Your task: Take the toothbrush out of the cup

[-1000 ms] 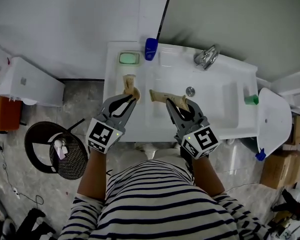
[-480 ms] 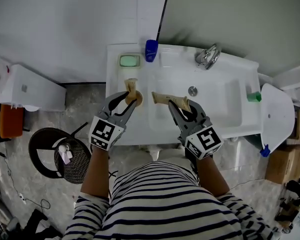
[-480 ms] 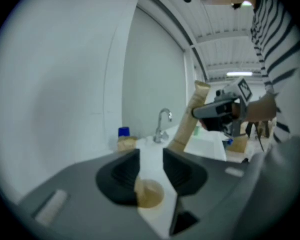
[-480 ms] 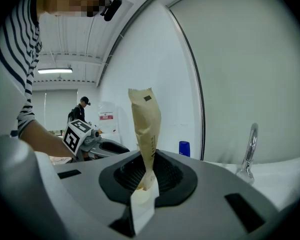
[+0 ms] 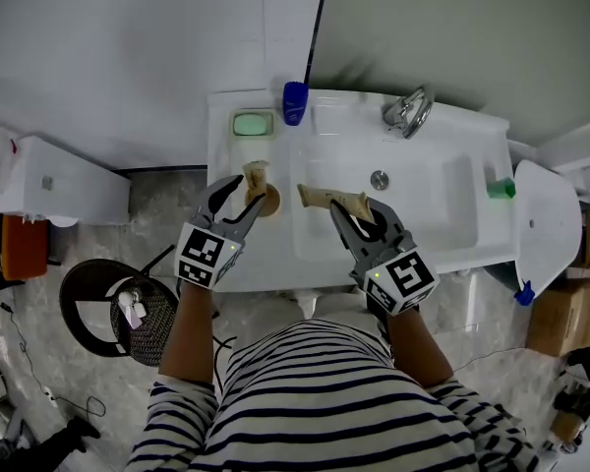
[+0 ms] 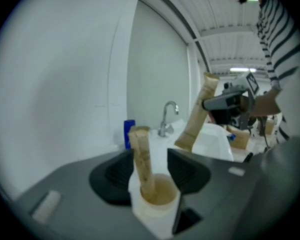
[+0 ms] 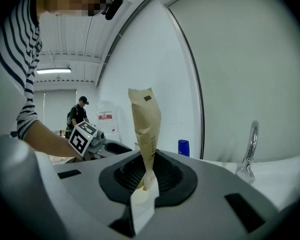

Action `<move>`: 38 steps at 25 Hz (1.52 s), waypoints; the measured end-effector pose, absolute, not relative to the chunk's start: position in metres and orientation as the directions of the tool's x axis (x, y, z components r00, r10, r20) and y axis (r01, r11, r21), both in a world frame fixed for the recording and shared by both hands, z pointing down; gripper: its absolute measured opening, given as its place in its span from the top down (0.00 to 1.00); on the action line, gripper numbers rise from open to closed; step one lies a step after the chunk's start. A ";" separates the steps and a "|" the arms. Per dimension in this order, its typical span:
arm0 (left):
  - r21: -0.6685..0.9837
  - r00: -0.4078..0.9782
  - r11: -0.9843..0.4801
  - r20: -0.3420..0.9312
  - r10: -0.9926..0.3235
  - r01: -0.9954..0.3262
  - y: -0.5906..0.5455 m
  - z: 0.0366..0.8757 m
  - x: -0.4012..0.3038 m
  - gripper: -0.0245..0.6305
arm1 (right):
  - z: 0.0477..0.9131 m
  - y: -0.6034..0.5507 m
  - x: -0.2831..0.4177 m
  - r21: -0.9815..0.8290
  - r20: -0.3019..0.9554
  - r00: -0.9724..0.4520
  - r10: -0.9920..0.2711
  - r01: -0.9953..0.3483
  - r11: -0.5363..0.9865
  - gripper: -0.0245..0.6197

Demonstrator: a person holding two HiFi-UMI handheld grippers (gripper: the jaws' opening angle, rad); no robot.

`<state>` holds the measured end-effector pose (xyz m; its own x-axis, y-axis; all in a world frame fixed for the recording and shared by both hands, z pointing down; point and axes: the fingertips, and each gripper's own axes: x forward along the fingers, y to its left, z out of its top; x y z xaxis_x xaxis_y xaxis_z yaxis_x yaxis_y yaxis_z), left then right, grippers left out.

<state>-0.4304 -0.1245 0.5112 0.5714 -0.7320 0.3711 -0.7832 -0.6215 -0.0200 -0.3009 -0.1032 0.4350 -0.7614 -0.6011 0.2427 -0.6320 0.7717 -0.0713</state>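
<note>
A cream cup (image 5: 266,201) stands on the left rim of the white sink (image 5: 452,254), with a paper-wrapped toothbrush (image 5: 256,176) upright in it. My left gripper (image 5: 244,195) is around the cup, its jaws opening and standing apart from the cup's sides. In the left gripper view the cup (image 6: 155,200) and its toothbrush (image 6: 141,155) sit between the dark pads (image 6: 112,176). My right gripper (image 5: 357,207) is shut on a second paper-wrapped toothbrush (image 5: 331,198), held over the basin. That toothbrush (image 7: 146,129) rises from the right gripper (image 7: 147,176).
A blue bottle (image 5: 295,101) and a green soap dish (image 5: 253,123) stand at the sink's back left. The faucet (image 5: 409,112) is at the back, the drain (image 5: 379,179) below it. A green item (image 5: 499,189) lies at the right. A wire basket (image 5: 138,318) stands on the floor.
The left gripper's jaws have spread from gripping the cup to wide apart, and the gripper has dropped slightly. The right gripper has kept still with its toothbrush.
</note>
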 end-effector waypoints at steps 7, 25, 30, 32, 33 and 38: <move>-0.018 0.571 -0.630 0.403 -0.715 -0.776 -0.137 0.525 -0.432 0.64 | 0.437 -0.106 -0.302 -0.073 0.250 -0.759 -0.601 -0.634 0.770 0.89; -0.031 0.593 -0.695 0.496 -0.634 -0.718 -0.149 0.553 -0.419 0.67 | 0.441 -0.110 -0.301 -0.076 0.265 -0.754 -0.602 -0.638 0.766 0.89; -0.038 0.589 -0.699 0.506 -0.630 -0.715 -0.149 0.556 -0.418 0.75 | 0.442 -0.111 -0.300 -0.077 0.267 -0.752 -0.603 -0.641 0.764 0.89; -0.041 0.586 -0.697 0.507 -0.632 -0.716 -0.148 0.556 -0.419 0.81 | 0.442 -0.111 -0.300 -0.077 0.266 -0.751 -0.604 -0.641 0.764 0.89; -0.043 0.584 -0.697 0.509 -0.632 -0.716 -0.148 0.556 -0.419 0.82 | 0.442 -0.111 -0.300 -0.077 0.265 -0.751 -0.605 -0.642 0.763 0.89; -0.047 0.578 -0.696 0.519 -0.630 -0.717 -0.147 0.556 -0.420 0.87 | 0.442 -0.112 -0.299 -0.081 0.262 -0.752 -0.605 -0.642 0.763 0.89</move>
<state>-0.4204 -0.1471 0.5559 0.5779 -0.6303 0.5185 -0.7167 -0.6958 -0.0470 -0.2989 -0.1123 0.4420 -0.7519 -0.6050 0.2619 -0.6418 0.7626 -0.0809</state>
